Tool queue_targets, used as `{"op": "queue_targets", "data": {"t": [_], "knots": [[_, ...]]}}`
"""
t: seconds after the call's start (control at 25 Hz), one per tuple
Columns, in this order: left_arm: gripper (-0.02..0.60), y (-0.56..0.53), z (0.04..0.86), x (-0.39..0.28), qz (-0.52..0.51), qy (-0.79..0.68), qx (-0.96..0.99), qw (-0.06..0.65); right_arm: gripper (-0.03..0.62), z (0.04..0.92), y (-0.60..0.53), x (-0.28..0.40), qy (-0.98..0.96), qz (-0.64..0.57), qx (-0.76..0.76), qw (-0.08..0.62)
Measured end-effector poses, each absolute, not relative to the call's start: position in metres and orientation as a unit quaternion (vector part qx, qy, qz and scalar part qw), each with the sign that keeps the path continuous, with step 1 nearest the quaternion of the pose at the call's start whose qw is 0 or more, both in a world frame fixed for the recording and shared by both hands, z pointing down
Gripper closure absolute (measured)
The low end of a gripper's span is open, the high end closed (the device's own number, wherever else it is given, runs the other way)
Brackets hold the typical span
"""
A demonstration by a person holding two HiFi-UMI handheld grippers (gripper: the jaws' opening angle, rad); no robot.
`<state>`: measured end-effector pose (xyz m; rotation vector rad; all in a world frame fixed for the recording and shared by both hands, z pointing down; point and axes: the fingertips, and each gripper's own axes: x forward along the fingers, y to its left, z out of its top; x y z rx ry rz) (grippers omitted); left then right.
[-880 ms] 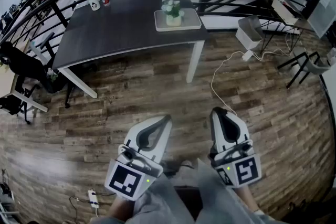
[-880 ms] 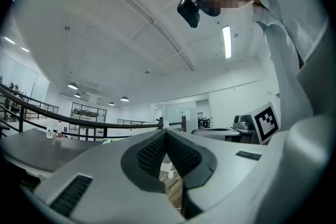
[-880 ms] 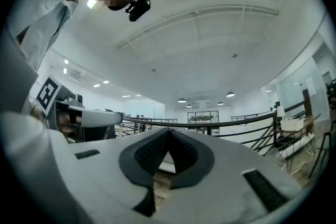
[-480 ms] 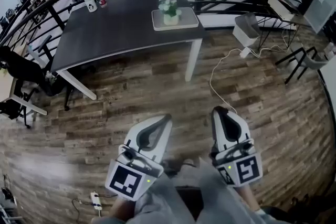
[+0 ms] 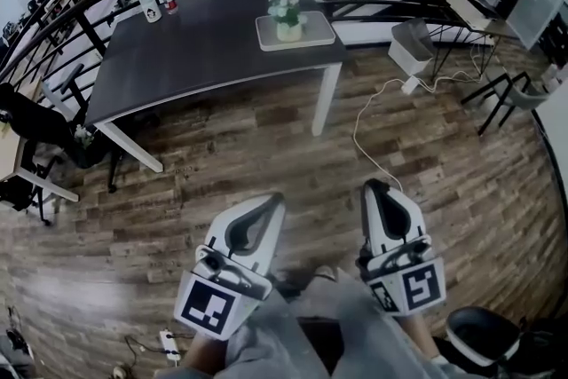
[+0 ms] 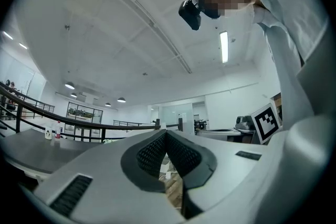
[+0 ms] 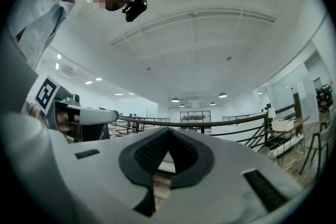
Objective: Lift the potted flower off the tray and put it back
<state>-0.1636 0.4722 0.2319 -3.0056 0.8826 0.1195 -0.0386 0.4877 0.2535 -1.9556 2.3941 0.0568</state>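
- Since prior frame: tabletop (image 5: 195,49) nudged up in view; tools unmoved.
- Left tool (image 5: 272,201) & right tool (image 5: 377,187): both closed, empty.
- I'd walk closer, open jaws before reaching potted flower (image 5: 287,17) on tray (image 5: 319,36).

The potted flower (image 5: 287,13), white blooms in a pale pot, is standing upright on the light tray (image 5: 318,34), which is lying at the dark table's (image 5: 195,44) far right corner.

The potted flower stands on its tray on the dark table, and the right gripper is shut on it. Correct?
No. The right gripper is shut on nothing, far from the table; the head view shows it. The potted flower does stand on its tray.
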Motion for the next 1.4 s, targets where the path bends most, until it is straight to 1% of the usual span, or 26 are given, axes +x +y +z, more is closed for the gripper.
{"op": "queue_targets", "data": {"t": [0.36,0.84,1.08,1.4], "knots": [[0.583,0.475,0.23,-0.19,0.043,0.264,-0.964,0.006,0.592,0.258,0.502,-0.057,0.754,0.018,-0.657,0.014],[0.583,0.489,0.226,-0.233,0.054,0.284,-0.957,0.018,0.592,0.248,0.502,-0.093,0.761,0.04,-0.647,0.018],[0.583,0.487,0.229,-0.248,0.052,0.301,-0.952,0.015,0.592,0.252,0.502,-0.092,0.756,0.031,-0.654,0.017],[0.583,0.475,0.232,-0.247,0.05,0.319,-0.946,0.016,0.592,0.257,0.483,-0.087,0.767,0.028,-0.641,0.01]]}}
